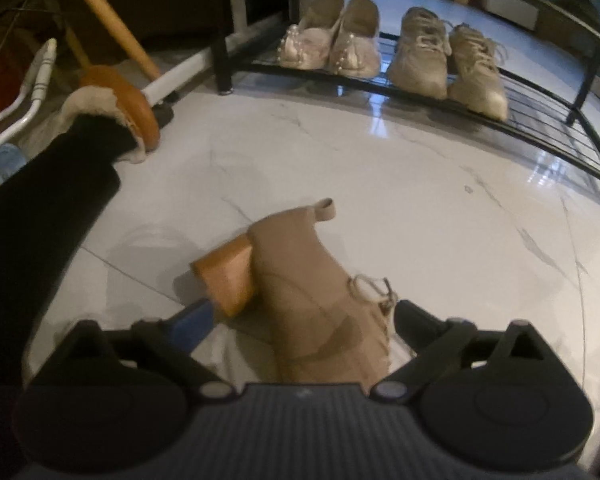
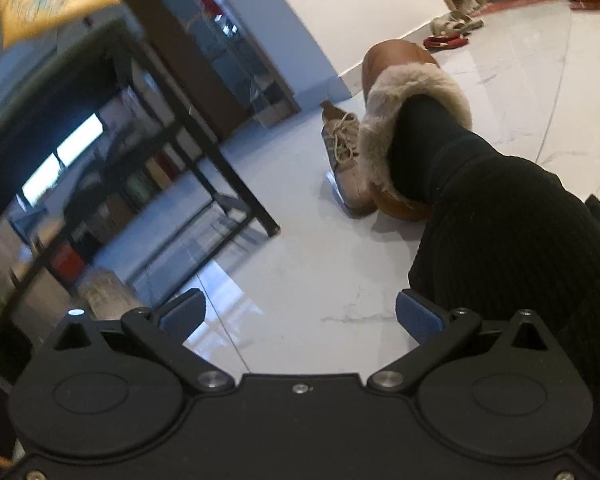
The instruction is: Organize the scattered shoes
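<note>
on the glossy marble floor we see the tan heeled boot lying on its side low in the frame between our left gripper's spread jaws, unpinched, so a lopsided bite may let it twist free short of the shoe rack at upper right, while our right gripper hangs spread and empty.

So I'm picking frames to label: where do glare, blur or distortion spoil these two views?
Left wrist view: fisheye bends the shoe rack into an arc, glare streaks the floor beneath it, the tan boot is slightly soft. Right wrist view: the black table frame and left edge smear with blur; dim overall.
</note>
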Tool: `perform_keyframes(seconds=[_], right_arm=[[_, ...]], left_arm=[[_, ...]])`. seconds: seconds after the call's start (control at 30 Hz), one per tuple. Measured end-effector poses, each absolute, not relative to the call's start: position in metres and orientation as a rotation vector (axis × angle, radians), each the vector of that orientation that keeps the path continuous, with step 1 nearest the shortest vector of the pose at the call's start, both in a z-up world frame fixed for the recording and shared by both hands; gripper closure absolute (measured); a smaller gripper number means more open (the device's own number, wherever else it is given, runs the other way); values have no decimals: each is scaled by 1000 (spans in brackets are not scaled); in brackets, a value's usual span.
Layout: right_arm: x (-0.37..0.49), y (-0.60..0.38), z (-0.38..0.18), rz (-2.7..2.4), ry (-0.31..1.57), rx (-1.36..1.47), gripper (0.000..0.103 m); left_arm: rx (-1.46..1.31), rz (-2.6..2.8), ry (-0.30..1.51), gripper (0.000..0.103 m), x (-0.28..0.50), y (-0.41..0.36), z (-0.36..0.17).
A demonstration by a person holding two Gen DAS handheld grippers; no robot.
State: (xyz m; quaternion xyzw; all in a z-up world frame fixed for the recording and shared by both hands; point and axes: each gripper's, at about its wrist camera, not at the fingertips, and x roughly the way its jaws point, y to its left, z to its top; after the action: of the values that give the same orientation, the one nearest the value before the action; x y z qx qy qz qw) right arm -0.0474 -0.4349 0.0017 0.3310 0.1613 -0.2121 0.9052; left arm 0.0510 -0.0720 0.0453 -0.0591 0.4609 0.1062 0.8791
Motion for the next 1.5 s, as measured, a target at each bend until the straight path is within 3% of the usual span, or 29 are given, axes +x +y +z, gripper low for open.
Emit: perform_keyframes(seconds=[0.23, 0.67, 0.83, 1.2, 1.23, 1.27, 1.5], right_arm=[[-36, -408, -2, -173, 473, 714, 0], [53, -236, -31, 437, 931, 520, 0], [75, -218, -59, 422, 1046, 687, 0], [91, -176, -60, 452, 1107, 543, 0], [91, -167, -56, 457, 1116, 474, 3], [88, -155, -52, 464, 1118, 378, 13], [47, -101, -27, 429, 997, -48, 26]], left_arm=[[-61, 139, 887, 6, 19, -9, 51], [-69, 22, 690, 1, -19, 54, 54], [-111, 18, 705, 1, -15, 63, 51], [-243, 146, 764, 1, -4, 96, 42], [-245, 148, 762, 1, -5, 97, 42], [-245, 150, 761, 1, -5, 98, 42], [-270, 169, 770, 1, -5, 103, 41]])
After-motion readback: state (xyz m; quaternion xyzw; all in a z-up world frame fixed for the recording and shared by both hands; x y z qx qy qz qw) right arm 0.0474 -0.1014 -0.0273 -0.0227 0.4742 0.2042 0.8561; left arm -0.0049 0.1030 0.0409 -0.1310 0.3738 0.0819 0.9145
